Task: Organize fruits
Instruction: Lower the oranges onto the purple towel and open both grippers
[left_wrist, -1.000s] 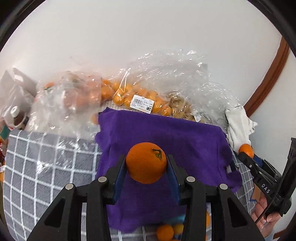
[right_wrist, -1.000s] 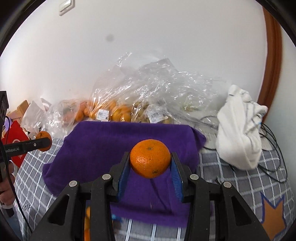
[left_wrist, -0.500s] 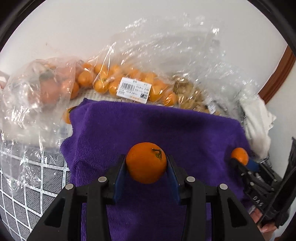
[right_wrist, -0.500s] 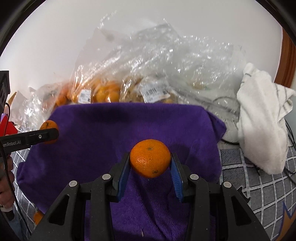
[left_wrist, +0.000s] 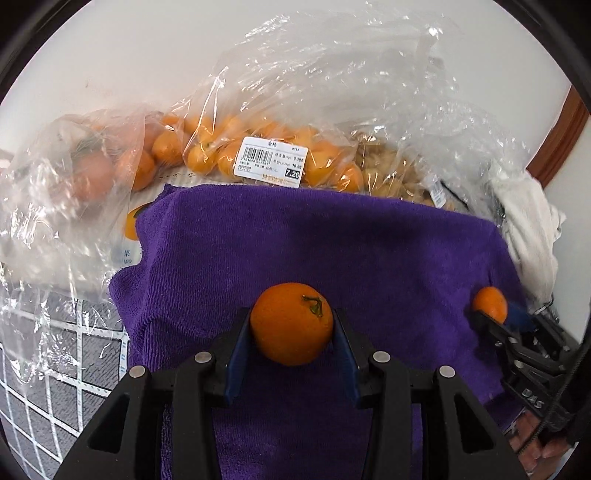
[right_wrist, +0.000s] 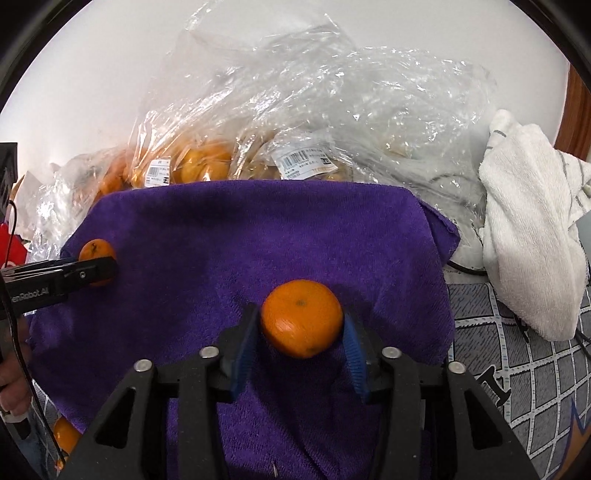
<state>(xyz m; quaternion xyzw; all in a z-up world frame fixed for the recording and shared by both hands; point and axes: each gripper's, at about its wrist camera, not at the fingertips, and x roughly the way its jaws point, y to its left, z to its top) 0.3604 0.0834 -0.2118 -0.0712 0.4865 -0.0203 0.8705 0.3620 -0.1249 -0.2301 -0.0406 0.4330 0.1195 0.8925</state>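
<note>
— Item one: left hand-held gripper, blue pads pressed on both sides of an orange, stem end facing up toward the camera. We log it as clamped on that fruit, held above the purple towel.

— Item two, same form: right hand-held gripper, holding a second orange. We note the left pad touching the fruit and a thin gap at the right pad (motion blur there, so we cannot tell how firm the grip is). It also sits over the purple towel.

— Cross-check: from the left wrist view the right hand-held gripper shows at the towel's right edge with its orange; from the right wrist view the left hand-held gripper shows at the towel's left edge with its orange.

— Background stock: clear bag of small oranges with a price label, just behind the towel; a second bag of oranges to its left; a bag of pale brown produce to the right.

— Sundries: white cloth right of the towel, on the grey checked tabletop; one loose orange at the towel's near-left corner.
</note>
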